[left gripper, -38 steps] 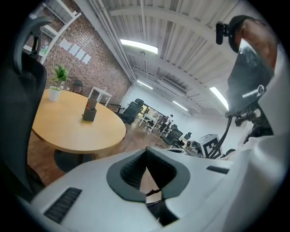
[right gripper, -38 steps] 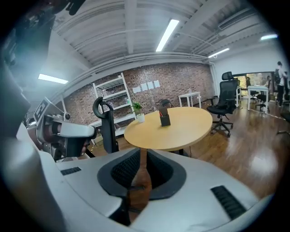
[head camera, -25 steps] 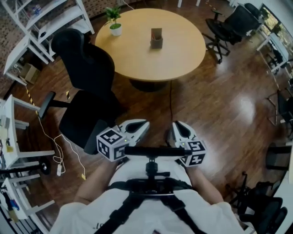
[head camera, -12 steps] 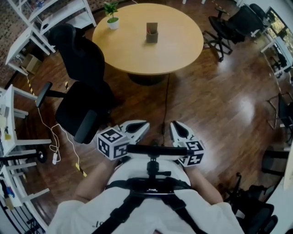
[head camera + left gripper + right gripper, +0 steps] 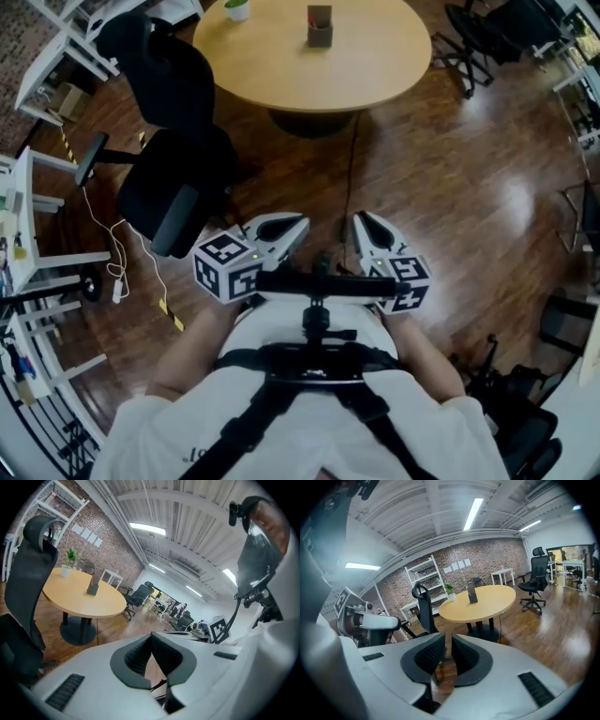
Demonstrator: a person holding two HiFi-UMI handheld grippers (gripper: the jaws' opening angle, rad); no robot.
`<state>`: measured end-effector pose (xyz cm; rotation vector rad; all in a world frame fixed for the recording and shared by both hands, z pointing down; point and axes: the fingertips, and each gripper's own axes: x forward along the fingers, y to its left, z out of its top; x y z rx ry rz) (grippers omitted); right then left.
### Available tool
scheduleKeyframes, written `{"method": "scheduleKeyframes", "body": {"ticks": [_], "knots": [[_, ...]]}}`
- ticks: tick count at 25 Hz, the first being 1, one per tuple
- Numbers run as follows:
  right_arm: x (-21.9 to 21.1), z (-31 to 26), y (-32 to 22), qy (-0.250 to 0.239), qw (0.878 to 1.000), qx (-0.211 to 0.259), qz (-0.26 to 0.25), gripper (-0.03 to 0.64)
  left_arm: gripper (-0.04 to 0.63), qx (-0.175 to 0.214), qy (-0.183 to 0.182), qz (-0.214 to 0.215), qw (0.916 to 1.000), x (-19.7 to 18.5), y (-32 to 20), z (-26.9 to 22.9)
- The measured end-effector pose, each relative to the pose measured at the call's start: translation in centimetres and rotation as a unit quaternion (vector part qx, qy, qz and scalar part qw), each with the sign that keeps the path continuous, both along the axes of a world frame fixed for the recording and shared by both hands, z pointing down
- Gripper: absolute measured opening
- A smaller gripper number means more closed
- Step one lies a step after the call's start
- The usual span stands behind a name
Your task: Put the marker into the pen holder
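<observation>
Round desk (image 5: pixel 281 66) sits well ahead, black office chair (image 5: pixel 178 178) beside its left edge. Both empty: left gripper (image 5: pixel 298 225) fingers pressed together, right gripper (image 5: pixel 361 223) fingers a narrow slit apart. Near the desk's middle stands the pen holder (image 5: pixel 320 26). No marker visible in any view. Suggest approaching right of the chair, then finding the marker before opening.

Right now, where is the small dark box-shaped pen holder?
In the head view the dark pen holder stands at top centre on the round light wooden table, to the right of the small potted plant.
</observation>
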<state>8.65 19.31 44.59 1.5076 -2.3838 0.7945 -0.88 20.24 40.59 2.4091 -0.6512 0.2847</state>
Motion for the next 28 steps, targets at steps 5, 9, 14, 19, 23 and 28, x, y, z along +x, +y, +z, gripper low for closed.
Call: {"method": "scheduleKeyframes", "body": {"ticks": [5,9,14,19,23,28], "knots": [[-1.4,0.0,-0.8,0.002,1.000,-0.012,0.017,0.034,-0.006,0.000,0.001,0.011,0.9999,-1.4,-0.9,0.0],[-1.7,0.0,-1.1,0.007,1.000,-0.011,0.027,0.014,-0.006,-0.002,0.000,0.022,0.9998,-1.7,-1.0,0.2],[-2.2,-0.5,-1.7,0.002,0.999,-0.007,0.032,-0.008,-0.006,0.002,-0.003,0.039,0.9992,-1.9,-1.4,0.0],[-2.5,-0.3,-2.0,0.000,0.999,-0.010,0.035,-0.011,-0.006,0.003,-0.002,0.041,0.9991,-2.2,-1.9,0.0],[-2.4,-0.4,-2.2,-0.006,0.999,-0.010,0.041,-0.011,-0.006,0.001,0.004,0.035,0.9994,-2.8,-2.5,0.0],[-2.3,-0.7,-2.4,-0.018,0.999,-0.007,0.047,-0.011,-0.006,0.000,0.015,0.029,0.9995,-2.6,-3.0,-0.3]]}}
